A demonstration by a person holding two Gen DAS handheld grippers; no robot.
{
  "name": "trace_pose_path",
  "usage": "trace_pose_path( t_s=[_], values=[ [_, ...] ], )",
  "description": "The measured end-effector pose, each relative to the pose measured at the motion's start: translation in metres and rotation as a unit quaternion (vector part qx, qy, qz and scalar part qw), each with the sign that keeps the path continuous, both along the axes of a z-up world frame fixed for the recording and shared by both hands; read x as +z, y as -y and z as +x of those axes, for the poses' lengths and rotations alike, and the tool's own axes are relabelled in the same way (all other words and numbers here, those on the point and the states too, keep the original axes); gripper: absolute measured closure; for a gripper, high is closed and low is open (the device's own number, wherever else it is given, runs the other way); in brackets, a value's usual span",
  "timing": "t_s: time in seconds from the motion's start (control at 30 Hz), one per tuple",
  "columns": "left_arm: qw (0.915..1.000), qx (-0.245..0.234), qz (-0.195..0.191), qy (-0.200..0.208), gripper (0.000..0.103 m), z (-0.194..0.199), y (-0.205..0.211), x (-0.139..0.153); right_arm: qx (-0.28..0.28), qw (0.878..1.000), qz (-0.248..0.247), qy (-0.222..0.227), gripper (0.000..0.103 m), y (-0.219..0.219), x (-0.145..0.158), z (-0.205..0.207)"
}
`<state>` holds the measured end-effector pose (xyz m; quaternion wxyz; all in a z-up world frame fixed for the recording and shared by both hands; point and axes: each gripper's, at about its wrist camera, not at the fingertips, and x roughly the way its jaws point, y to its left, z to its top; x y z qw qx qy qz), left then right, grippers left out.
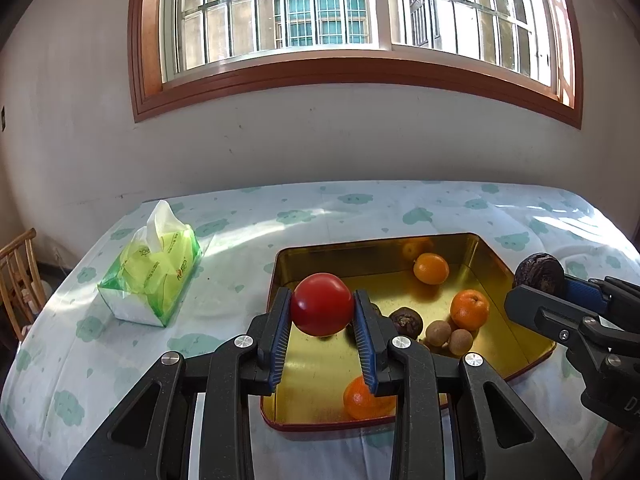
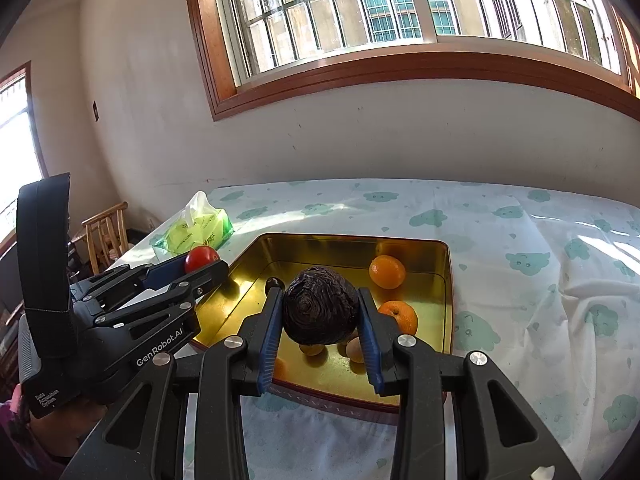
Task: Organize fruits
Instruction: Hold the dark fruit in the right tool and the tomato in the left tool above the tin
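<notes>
Left gripper (image 1: 322,312) clamped on a red tomato (image 1: 322,309), held above the near left corner of the gold tray (image 1: 496,258). Right gripper (image 2: 320,312) closed around a dark wrinkled fruit (image 2: 320,307) over the same tray (oranges (image 1: 431,268) and small brown fruits (image 1: 438,333) inside). Cloud-print cloth (image 2: 540,280) beneath, tissue pack (image 1: 154,276) at left, barred window (image 1: 340,12) behind, wooden chair (image 2: 105,232) by the wall.

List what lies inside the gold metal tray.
Inside the gold metal tray lie three round oranges, a dark purple fruit and small brown fruits. The tools and their held fruits cover part of the floor.
</notes>
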<state>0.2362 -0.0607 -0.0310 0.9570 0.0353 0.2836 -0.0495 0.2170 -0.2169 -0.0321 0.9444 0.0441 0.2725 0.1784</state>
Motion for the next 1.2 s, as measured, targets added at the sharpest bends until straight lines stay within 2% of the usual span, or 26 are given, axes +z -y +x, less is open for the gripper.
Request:
trace_pose_path(
  t_s=[1.2],
  values=[
    [0.9999, 0.001, 0.011, -0.009, 0.072, 0.021, 0.006, -0.010, -0.003, 1.000, 0.007, -0.011, 0.069, 0.006, -0.010, 0.022]
  ],
)
